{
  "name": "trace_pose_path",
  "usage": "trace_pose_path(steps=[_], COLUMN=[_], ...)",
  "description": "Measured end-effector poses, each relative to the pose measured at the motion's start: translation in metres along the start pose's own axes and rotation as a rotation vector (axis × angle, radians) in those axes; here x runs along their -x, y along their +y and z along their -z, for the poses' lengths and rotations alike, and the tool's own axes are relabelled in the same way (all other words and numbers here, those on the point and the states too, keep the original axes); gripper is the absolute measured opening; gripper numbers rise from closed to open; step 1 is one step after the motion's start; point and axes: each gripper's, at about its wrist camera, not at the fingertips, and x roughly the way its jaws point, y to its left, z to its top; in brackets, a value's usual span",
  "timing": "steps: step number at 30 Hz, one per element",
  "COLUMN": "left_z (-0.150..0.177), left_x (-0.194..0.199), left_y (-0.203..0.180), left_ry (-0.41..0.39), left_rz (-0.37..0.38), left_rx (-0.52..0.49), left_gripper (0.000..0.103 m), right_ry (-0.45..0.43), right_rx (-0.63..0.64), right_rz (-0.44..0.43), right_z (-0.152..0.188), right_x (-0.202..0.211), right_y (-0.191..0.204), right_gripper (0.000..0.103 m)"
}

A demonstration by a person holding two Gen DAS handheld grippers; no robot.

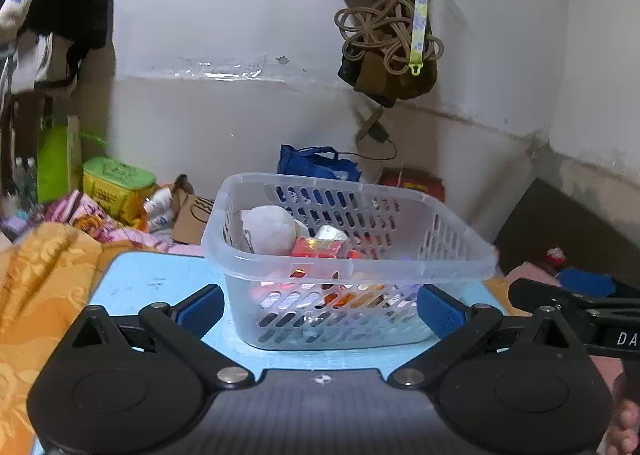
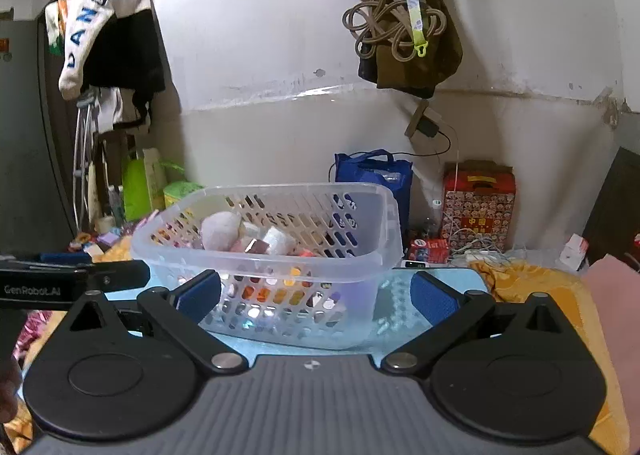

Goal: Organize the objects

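**Filled basket on the blue table, both grippers spread wide and empty**

A clear perforated plastic basket [image 1: 352, 255] stands upright on a light-blue table [image 1: 160, 283], holding a white wrapped bundle [image 1: 268, 229] and a red packet [image 1: 320, 248] among other small items. The left gripper [image 1: 320, 311] faces its near wall, jaws wide apart, gripping nothing. The right gripper [image 2: 316, 295] is likewise wide open and empty, beside the basket's corner. An orange blanket [image 1: 40, 287] lies left of the table; a blue bag [image 2: 376, 175] stands behind.

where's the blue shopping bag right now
In both wrist views the blue shopping bag stands against the wall behind the clear plastic basket, left of the red patterned box.
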Motion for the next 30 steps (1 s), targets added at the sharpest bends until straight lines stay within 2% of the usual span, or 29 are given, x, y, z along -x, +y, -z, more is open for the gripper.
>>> trace_pose_path(steps=[3,9,10,12,13,15,17,19,21,25,30], left_z=[-0.008,-0.049,-0.053,-0.057,-0.057,-0.055,-0.055,-0.053,-0.051,-0.052,-0.055], left_x=[-0.007,-0.028,-0.032,-0.041,-0.046,-0.054,-0.060,-0.063,-0.063,-0.063,-0.067], left_y=[-0.004,-0.007,-0.008,-0.008,-0.008,-0.011,-0.015,-0.018,-0.020,-0.015,-0.005], left_ry=[0.013,0.051,0.061,0.100,0.109,0.128,0.130,0.127,0.133,0.141,0.158], left_rz=[-0.017,-0.033,-0.041,-0.054,-0.049,-0.067,-0.117,-0.160,-0.170,-0.164,-0.152], left_rx=[-0.007,0.019,0.020,0.025,0.021,-0.017,-0.057,-0.088,-0.104,-0.087,-0.022], left_gripper=[0.103,0.103,0.103,0.103,0.103,0.103,0.103,0.103,0.103,0.103,0.103], right_ry=[0.029,0.099,0.083,0.048,0.067,0.088,0.096,0.120,0.150,0.185,0.189], right_rx=[-0.007,-0.075,-0.101,-0.136,-0.127,-0.087,-0.048,-0.040,-0.061,-0.080,-0.168], right_rz=[0.023,0.025,0.021,-0.003,0.002,0.048,0.099,0.072,0.050,0.064,0.023], right_z=[-0.011,-0.067,-0.071,-0.068,-0.068,-0.067,-0.065,-0.062,-0.062,-0.055,-0.052], right_x=[-0.008,-0.020,-0.019,-0.017,-0.021,-0.028,-0.036,-0.044,-0.053,-0.063,-0.064], right_y=[-0.002,-0.013,-0.016,-0.020,-0.021,-0.019,-0.017,-0.020,-0.026,-0.034,-0.048], right_gripper=[0.103,0.103,0.103,0.103,0.103,0.103,0.103,0.103,0.103,0.103,0.103])
